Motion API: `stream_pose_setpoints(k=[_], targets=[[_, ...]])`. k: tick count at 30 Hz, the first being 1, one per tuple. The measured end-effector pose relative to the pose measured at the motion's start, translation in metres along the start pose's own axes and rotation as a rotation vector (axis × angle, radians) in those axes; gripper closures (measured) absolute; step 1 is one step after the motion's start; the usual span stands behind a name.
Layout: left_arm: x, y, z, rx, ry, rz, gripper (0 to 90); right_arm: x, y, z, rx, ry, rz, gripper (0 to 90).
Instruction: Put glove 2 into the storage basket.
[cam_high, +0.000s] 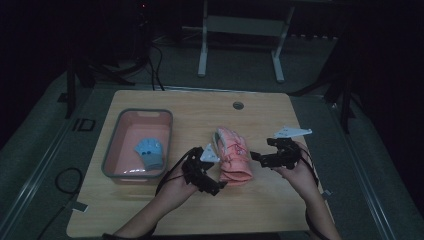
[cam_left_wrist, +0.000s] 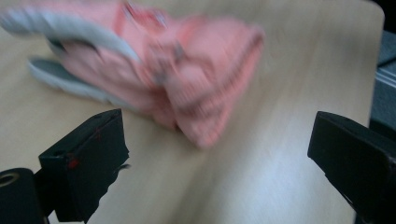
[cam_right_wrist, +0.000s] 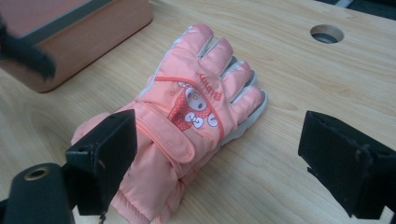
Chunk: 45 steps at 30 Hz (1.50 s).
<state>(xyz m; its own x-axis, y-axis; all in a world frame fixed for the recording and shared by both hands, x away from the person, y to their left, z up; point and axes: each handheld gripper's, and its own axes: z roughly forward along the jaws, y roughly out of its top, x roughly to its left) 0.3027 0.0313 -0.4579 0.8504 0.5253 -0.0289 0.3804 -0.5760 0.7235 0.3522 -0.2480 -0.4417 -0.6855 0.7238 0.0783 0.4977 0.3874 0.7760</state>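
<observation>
- Wooden table (cam_high: 260, 210), under everything.
- Pink tub (cam_high: 112, 150), left of the glove, blue glove (cam_high: 150, 152) inside.
- Pink glove (cam_high: 233, 156), flat on the table between both grippers, fingers pointing away.
- Left gripper (cam_high: 221, 186), just beside the glove's cuff, jaws wide apart, nothing held.
- Right gripper (cam_high: 253, 156), just right of the glove, jaws wide apart, nothing held.

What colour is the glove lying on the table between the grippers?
The glove is salmon pink with grey palm edges; the right gripper view shows it best.
</observation>
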Motion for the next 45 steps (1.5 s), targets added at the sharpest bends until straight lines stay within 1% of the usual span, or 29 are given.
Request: stream_pose_setpoints(k=[1, 2, 3, 4, 5, 6, 7, 9, 10, 11, 12, 13, 14, 15, 17, 19, 20, 23, 24, 26, 29, 31, 33, 35, 37, 39, 40, 43, 45], targets=[[0.003, 0.006, 0.000, -0.012, 0.019, 0.003, 4.6, -0.001, 0.000, 0.001, 0.008, -0.002, -0.007, 14.1], [0.005, 0.012, 0.000, -0.017, 0.027, 0.002, 4.6, -0.002, -0.001, 0.001, 0.008, -0.021, -0.016, 14.6], [0.009, 0.018, 0.000, -0.021, 0.031, 0.002, 4.6, -0.004, -0.001, 0.002, 0.002, -0.027, -0.015, 19.0], [0.009, 0.018, 0.000, -0.021, 0.031, 0.002, 4.8, -0.004, -0.001, 0.002, 0.002, -0.027, -0.015, 19.0], [0.014, 0.027, 0.003, -0.032, 0.031, 0.001, 4.8, -0.007, -0.001, 0.003, -0.007, -0.012, -0.010, 26.4], [0.018, 0.032, 0.005, -0.028, 0.038, 0.000, 5.1, -0.011, -0.001, 0.005, -0.019, -0.018, 0.000, 32.4], [0.020, 0.036, 0.008, -0.021, 0.046, 0.004, 5.1, -0.014, -0.001, 0.007, -0.010, -0.030, 0.000, 43.6], [0.022, 0.042, 0.013, -0.006, 0.070, 0.028, 5.1, -0.018, -0.002, 0.012, -0.002, -0.034, 0.001, 46.2], [0.022, 0.042, 0.013, -0.006, 0.070, 0.028, 5.5, -0.018, -0.002, 0.012, -0.002, -0.034, 0.001, 46.2], [0.026, 0.048, 0.021, 0.011, 0.083, 0.035, 5.5, -0.019, -0.002, 0.014, 0.002, -0.035, -0.001, 49.9], [0.027, 0.050, 0.024, 0.008, 0.093, 0.040, 13.6, -0.021, -0.002, 0.020, 0.001, -0.030, -0.010, 50.6], [0.030, 0.052, 0.027, 0.015, 0.113, 0.033, 15.7, -0.022, -0.001, 0.023, 0.007, -0.019, -0.011, 50.7], [0.033, 0.054, 0.031, 0.022, 0.112, 0.026, 16.0, -0.022, -0.001, 0.026, 0.010, -0.022, -0.015, 51.5], [0.036, 0.054, 0.034, 0.025, 0.098, 0.021, 21.2, -0.022, 0.000, 0.029, 0.013, -0.025, -0.018, 53.4], [0.043, 0.054, 0.040, 0.025, 0.106, 0.001, 32.9, -0.021, 0.001, 0.036, 0.018, -0.010, -0.021, 53.5], [0.049, 0.052, 0.048, 0.043, 0.112, -0.031, 41.6, -0.019, 0.002, 0.044, 0.023, 0.003, -0.010, 55.0], [0.052, 0.051, 0.052, 0.052, 0.118, -0.046, 43.2, -0.017, 0.002, 0.047, 0.029, 0.013, -0.007, 55.8], [0.059, 0.046, 0.061, 0.056, 0.104, -0.123, 43.2, -0.013, 0.000, 0.058, 0.042, 0.010, -0.002, 54.1], [0.060, 0.045, 0.063, 0.061, 0.101, -0.137, 42.0, -0.012, -0.001, 0.061, 0.047, 0.007, -0.002, 53.5], [0.061, 0.044, 0.069, 0.069, 0.107, -0.163, 31.6, -0.012, -0.004, 0.066, 0.058, 0.002, 0.003, 49.8], [0.061, 0.039, 0.079, 0.118, 0.144, -0.182, 26.0, -0.012, -0.009, 0.072, 0.092, 0.001, 0.014, 46.6], [0.063, 0.033, 0.085, 0.143, 0.126, -0.218, 24.6, -0.012, -0.013, 0.075, 0.114, -0.001, 0.026, 46.0], [0.065, 0.027, 0.089, 0.153, 0.114, -0.251, 23.8, -0.014, -0.018, 0.078, 0.128, 0.015, 0.072, 43.6], [0.069, 0.020, 0.095, 0.154, 0.087, -0.294, 23.3, -0.017, -0.022, 0.083, 0.157, 0.023, 0.119, 41.4], [0.075, 0.013, 0.100, 0.150, 0.042, -0.349, 22.6, -0.020, -0.024, 0.089, 0.184, 0.037, 0.169, 40.5], [0.079, 0.007, 0.105, 0.144, 0.004, -0.385, 22.6, -0.025, -0.026, 0.095, 0.207, 0.063, 0.209, 40.7], [0.082, 0.005, 0.107, 0.143, -0.018, -0.405, 22.6, -0.027, -0.027, 0.098, 0.218, 0.078, 0.229, 41.9], [0.090, 0.000, 0.112, 0.137, -0.080, -0.448, 23.6, -0.033, -0.029, 0.104, 0.235, 0.152, 0.282, 54.0], [0.093, -0.003, 0.114, 0.122, -0.134, -0.471, 29.3, -0.033, -0.029, 0.105, 0.240, 0.165, 0.284, 57.1]])
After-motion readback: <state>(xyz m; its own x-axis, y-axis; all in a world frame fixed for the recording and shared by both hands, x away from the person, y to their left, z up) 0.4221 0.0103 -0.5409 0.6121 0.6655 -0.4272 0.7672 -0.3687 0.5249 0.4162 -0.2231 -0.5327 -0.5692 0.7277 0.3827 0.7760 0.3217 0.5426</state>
